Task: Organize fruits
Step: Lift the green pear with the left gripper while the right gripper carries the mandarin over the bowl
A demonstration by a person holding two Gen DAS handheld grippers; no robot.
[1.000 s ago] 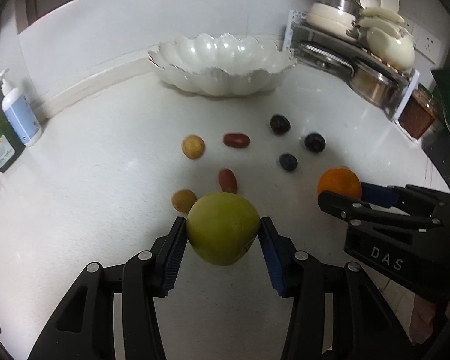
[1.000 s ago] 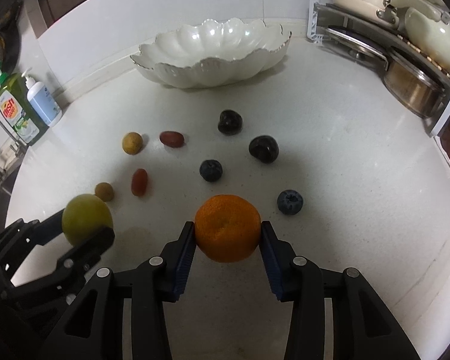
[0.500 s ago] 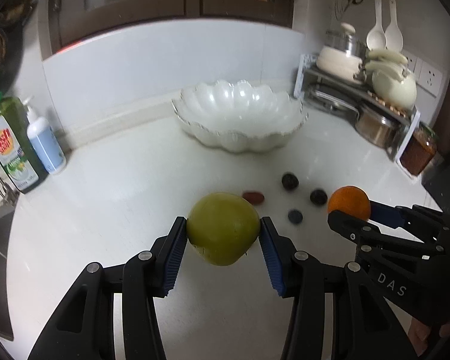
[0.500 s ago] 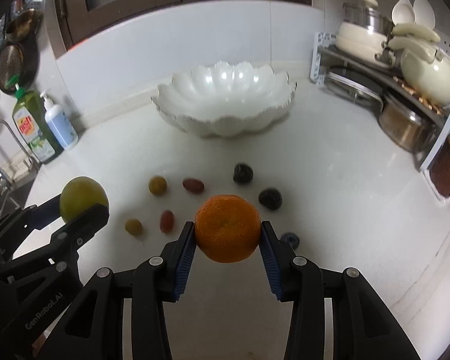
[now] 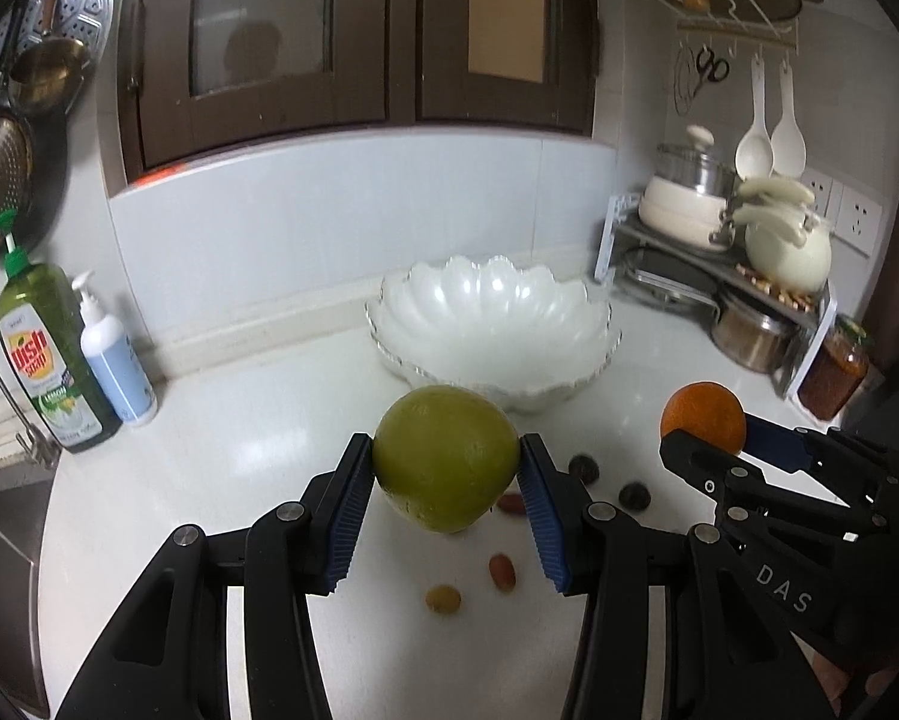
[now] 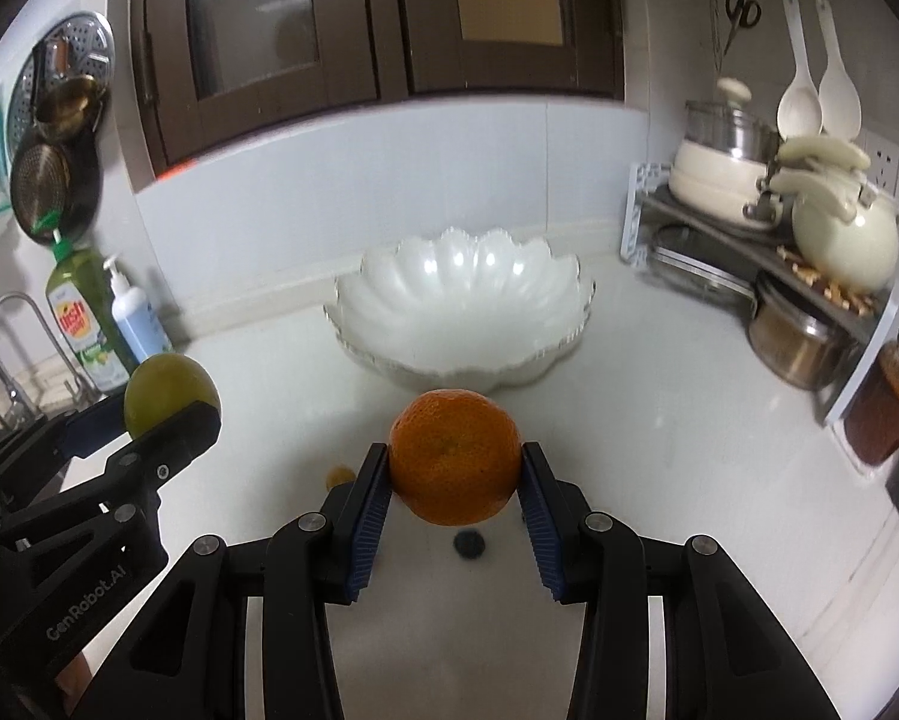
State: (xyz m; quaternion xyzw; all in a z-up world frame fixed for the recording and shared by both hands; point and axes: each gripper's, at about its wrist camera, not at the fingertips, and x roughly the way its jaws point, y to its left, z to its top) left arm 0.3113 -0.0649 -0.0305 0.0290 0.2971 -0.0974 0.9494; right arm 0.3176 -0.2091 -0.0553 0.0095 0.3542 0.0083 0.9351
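My left gripper [image 5: 446, 468] is shut on a green round fruit [image 5: 446, 456] and holds it above the white counter. Beside it, my right gripper [image 6: 454, 474] is shut on an orange [image 6: 454, 465], also lifted. Each gripper shows in the other's view: the orange [image 5: 702, 420] at the right, the green fruit [image 6: 170, 390] at the left. A white scalloped bowl [image 5: 491, 324] [image 6: 461, 312] stands behind both fruits, near the wall. Small fruits lie on the counter below: two dark ones [image 5: 584, 468] [image 5: 634, 495], a red one [image 5: 502, 570], a yellow one [image 5: 443, 599] and a blueberry [image 6: 469, 543].
Dish soap [image 5: 44, 360] and a pump bottle [image 5: 116, 360] stand at the left by a sink. A rack with pots [image 5: 725, 252] and a jar [image 5: 833, 372] fills the right corner. Dark cabinets hang above the wall.
Both grippers have risen with their fruits and tilted up. The bowl, wall and cabinets now fill more of each view, and the small fruits have slid low, partly behind the held fruits.
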